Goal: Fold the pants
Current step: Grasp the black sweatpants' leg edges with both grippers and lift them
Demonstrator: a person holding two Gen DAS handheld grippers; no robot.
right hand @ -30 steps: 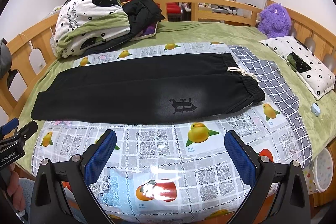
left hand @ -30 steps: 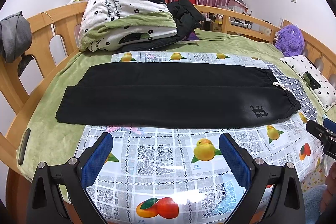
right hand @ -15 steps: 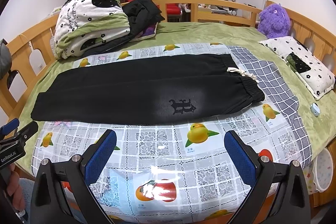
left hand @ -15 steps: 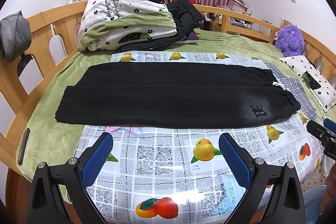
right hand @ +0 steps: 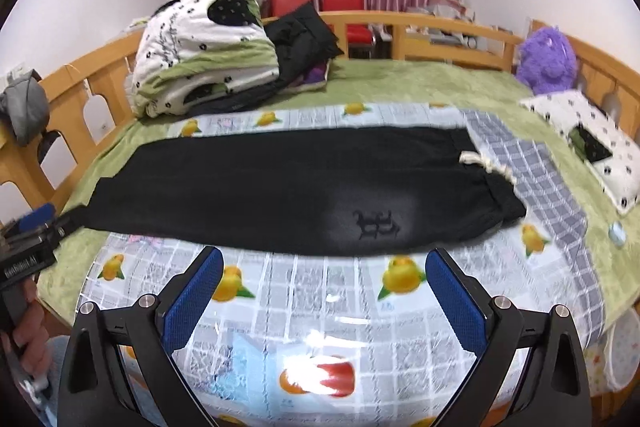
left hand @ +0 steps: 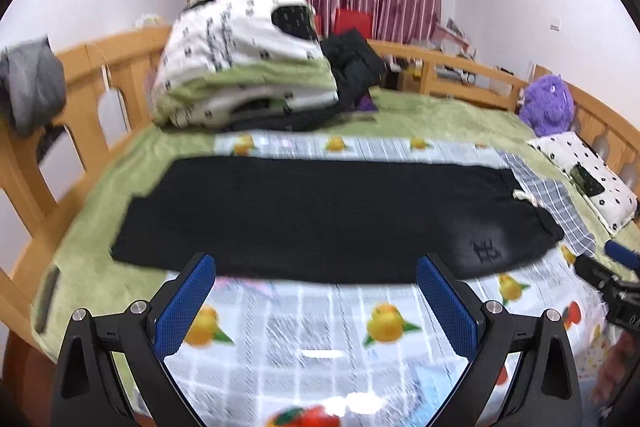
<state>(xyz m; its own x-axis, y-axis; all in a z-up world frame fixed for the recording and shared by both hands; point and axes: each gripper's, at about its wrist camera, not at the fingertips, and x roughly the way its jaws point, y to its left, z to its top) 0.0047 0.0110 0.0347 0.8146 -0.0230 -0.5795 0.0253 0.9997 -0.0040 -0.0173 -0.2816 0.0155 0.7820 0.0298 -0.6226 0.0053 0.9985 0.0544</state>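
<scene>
Both claws wide open, pants not yet touched.

The black pants (left hand: 320,215) lie flat on the bed just ahead of the left claw (left hand: 316,303) and right claw (right hand: 324,301). On that slick fruit-print cover (right hand: 320,291), I'd worry a shallow pinch catches one layer only, or drags the cover along.

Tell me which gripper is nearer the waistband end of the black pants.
Right. The right gripper, open, sits in front of the pants toward their waistband; the left gripper, also open, is toward the leg-cuff end. Neither touches the fabric.
</scene>
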